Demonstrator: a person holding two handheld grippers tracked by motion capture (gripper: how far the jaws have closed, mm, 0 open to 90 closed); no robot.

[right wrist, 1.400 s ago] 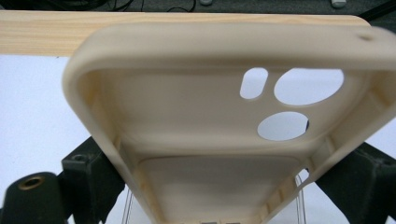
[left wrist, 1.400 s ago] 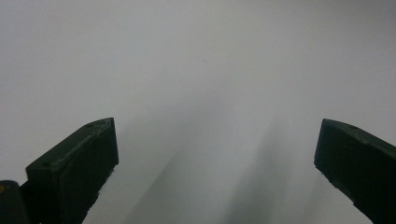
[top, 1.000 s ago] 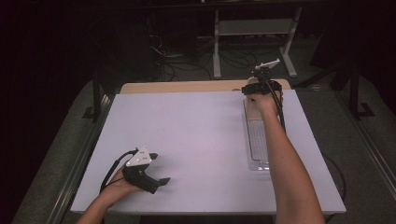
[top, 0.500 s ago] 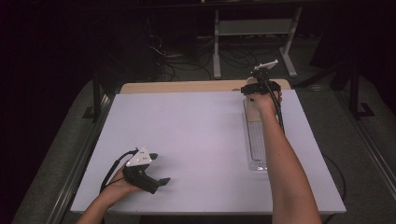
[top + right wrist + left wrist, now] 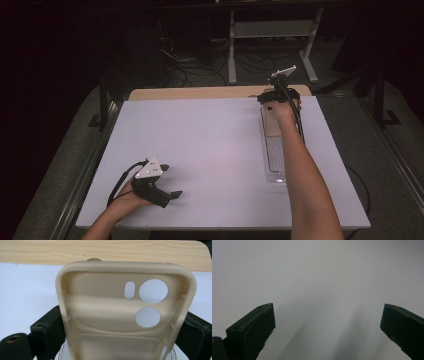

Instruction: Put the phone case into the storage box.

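Right claw (image 5: 120,327) is clamped on the sides of the beige phone case (image 5: 125,315) – I'd lift it straight off the clear tray (image 5: 275,160), gentle squeeze – left claw (image 5: 167,182) just sits wide open on the surface (image 5: 210,150).

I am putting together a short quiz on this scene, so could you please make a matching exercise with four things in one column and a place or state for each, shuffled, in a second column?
Things:
1. phone case
2. left gripper
3. clear tray
4. right gripper

Places or states:
A. open over bare white tabletop, holding nothing
B. lying lengthwise on the table's right side, under the person's right forearm
C. beige, with round camera holes, clamped between two black jaws
D. at the table's far edge, shut on the case

Pairs: 1-C, 2-A, 3-B, 4-D
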